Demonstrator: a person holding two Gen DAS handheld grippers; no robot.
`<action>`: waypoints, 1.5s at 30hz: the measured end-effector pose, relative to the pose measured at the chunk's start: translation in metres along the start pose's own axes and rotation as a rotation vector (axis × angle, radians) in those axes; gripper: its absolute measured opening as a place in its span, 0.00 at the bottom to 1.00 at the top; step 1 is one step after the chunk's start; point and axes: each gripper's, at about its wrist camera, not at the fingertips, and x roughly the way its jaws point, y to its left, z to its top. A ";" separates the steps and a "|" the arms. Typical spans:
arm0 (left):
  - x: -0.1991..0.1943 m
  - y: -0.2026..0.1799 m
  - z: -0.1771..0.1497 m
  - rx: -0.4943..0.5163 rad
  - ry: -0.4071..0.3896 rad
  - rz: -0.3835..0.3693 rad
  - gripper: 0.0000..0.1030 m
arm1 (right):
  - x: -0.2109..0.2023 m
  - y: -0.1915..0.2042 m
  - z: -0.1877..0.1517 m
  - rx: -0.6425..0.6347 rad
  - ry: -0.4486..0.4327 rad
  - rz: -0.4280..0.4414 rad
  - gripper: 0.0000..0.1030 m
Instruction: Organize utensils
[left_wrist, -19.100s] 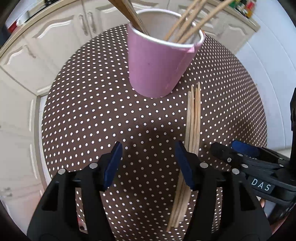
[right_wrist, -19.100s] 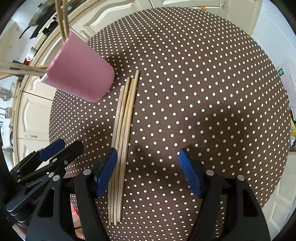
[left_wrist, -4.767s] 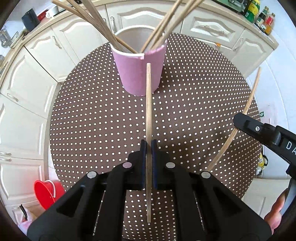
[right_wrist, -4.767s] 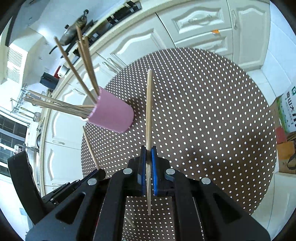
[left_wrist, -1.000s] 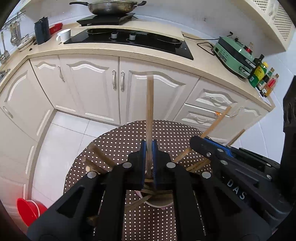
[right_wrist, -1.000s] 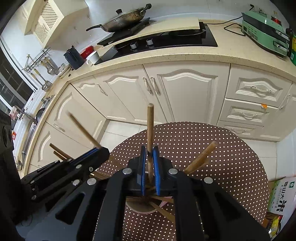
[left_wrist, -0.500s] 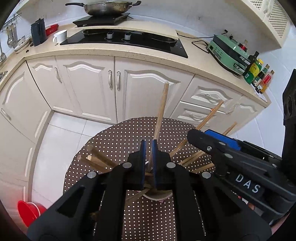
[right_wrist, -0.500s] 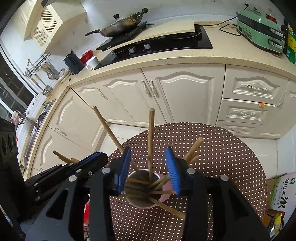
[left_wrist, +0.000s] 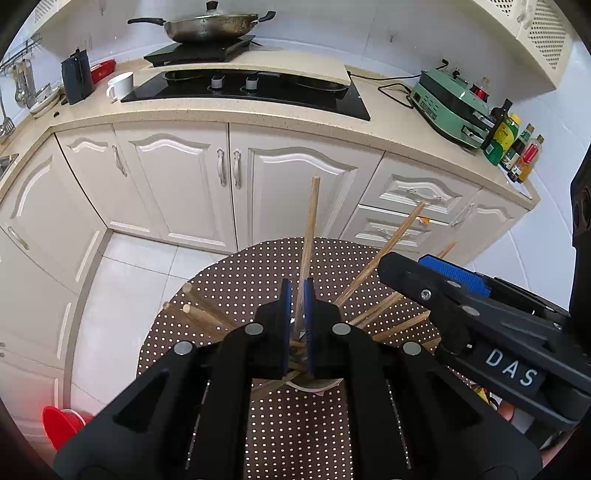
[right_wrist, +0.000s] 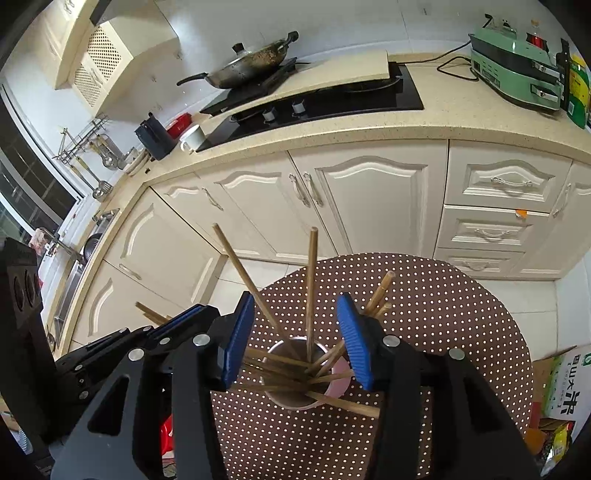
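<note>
The sticks (right_wrist: 312, 288) stand fanned out in the cup (right_wrist: 341, 376), which sits on the dotted table (right_wrist: 443, 332). One stands almost upright from the cup's middle. The others lean outward over the rim, and one lies low across the near edge.

The right wrist view looks straight into the cup's mouth and shows its pink wall. The right gripper (right_wrist: 294, 297) is above the cup. Its jaws have just been opening and now stand wide apart, one on each side of the upright stick, with neither blue pad touching it. The left gripper (right_wrist: 184, 317) shows beside the cup on the left, with more stick ends poking out behind it.

In the left wrist view only a sliver of the cup's pale rim shows under the black fingers. There the left gripper's jaws are narrow, almost together. A stick rises out of the slit between them, but this view does not show whether the pads press it or it merely stands beyond them. The right gripper enters beside the cup from the right, marked "DAS".

Beyond the cup are cream cabinets (left_wrist: 177, 184), with a counter carrying a black hob (left_wrist: 251, 88) and a wok (left_wrist: 207, 27). Only the left view shows the red bucket (left_wrist: 61, 424) on the floor. Only the right view shows the sink (right_wrist: 79, 254) and a printed box (right_wrist: 561, 380).
</note>
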 end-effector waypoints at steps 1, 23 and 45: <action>-0.003 -0.001 0.000 0.003 -0.005 0.000 0.07 | -0.002 0.001 0.000 0.000 -0.005 0.002 0.45; -0.067 -0.010 -0.012 0.035 -0.121 0.034 0.07 | -0.069 0.016 -0.016 -0.028 -0.109 0.012 0.64; -0.172 0.017 -0.076 0.133 -0.313 0.042 0.49 | -0.153 0.049 -0.094 0.008 -0.260 -0.062 0.90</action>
